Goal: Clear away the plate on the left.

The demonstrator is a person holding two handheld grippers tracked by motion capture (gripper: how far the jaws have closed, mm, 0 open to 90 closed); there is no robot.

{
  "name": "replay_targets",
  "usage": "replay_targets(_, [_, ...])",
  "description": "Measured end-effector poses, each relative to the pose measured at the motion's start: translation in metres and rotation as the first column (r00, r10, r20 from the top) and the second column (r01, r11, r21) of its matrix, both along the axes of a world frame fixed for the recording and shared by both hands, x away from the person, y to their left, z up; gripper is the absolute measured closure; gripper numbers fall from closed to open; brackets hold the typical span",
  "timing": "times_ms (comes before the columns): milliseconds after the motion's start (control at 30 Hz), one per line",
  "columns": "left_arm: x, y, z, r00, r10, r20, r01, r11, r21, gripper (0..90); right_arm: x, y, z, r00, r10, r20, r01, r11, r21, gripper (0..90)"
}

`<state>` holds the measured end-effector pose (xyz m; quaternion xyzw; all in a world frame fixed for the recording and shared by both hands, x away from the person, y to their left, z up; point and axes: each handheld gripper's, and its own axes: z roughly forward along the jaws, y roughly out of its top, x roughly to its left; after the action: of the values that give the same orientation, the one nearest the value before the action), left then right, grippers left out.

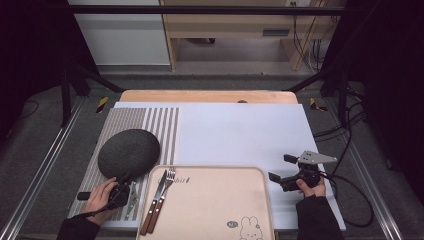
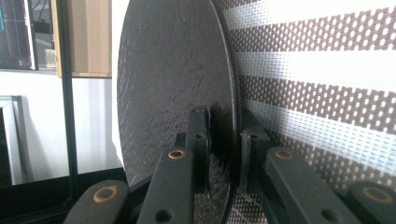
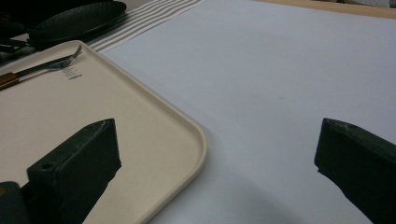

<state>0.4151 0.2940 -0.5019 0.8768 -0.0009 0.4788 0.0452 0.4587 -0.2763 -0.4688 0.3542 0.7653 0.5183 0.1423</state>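
Left gripper (image 2: 219,140) clamps our dark plate's (image 1: 129,152) rim; right gripper (image 1: 282,172) waits, jaws wide.
Plate sits on the striped placemat (image 1: 165,125), grasped; knife (image 1: 155,200) and fork (image 1: 164,197) lie at the tray's (image 1: 260,172) left edge; the carry remains.

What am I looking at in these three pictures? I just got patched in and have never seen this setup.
A person at a table holds a two-jaw tool in each hand. The high view looks down from above; the other two cameras ride on the tools. The left gripper pinches the rim of a dark round plate lying on a striped placemat. The right gripper hovers open beside a beige tray, holding nothing. A knife and fork lie on the tray's left side.
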Motion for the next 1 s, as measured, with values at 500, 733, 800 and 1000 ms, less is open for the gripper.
replay_targets(500, [-0.003,-0.0026,-0.0035,0.9992,0.004,0.04,-0.005,0.9996,0.027,80.1,0.0001,0.0002,-0.0004,1.0,0.0,-0.003,0.0,1.0,-0.004,0.4])
replay_targets(733, [-0.0042,-0.0026,-0.004,0.9986,-0.001,0.053,-0.001,0.9995,0.032,81.0,0.0001,0.0003,-0.0004,1.0,-0.001,-0.004,0.001,1.0,-0.004,0.4])
replay_targets(800, [-0.0043,-0.0025,-0.0035,0.9984,-0.002,0.056,0.0,0.9996,0.029,81.4,0.0002,0.0002,-0.0003,1.0,-0.002,-0.003,0.002,1.0,-0.002,0.4])
replay_targets(1000, [-0.0052,-0.0005,0.0024,0.9971,0.0,0.076,-0.002,0.9997,0.025,83.8,0.0002,0.0001,-0.0004,1.0,-0.001,-0.003,0.001,1.0,-0.005,0.4])
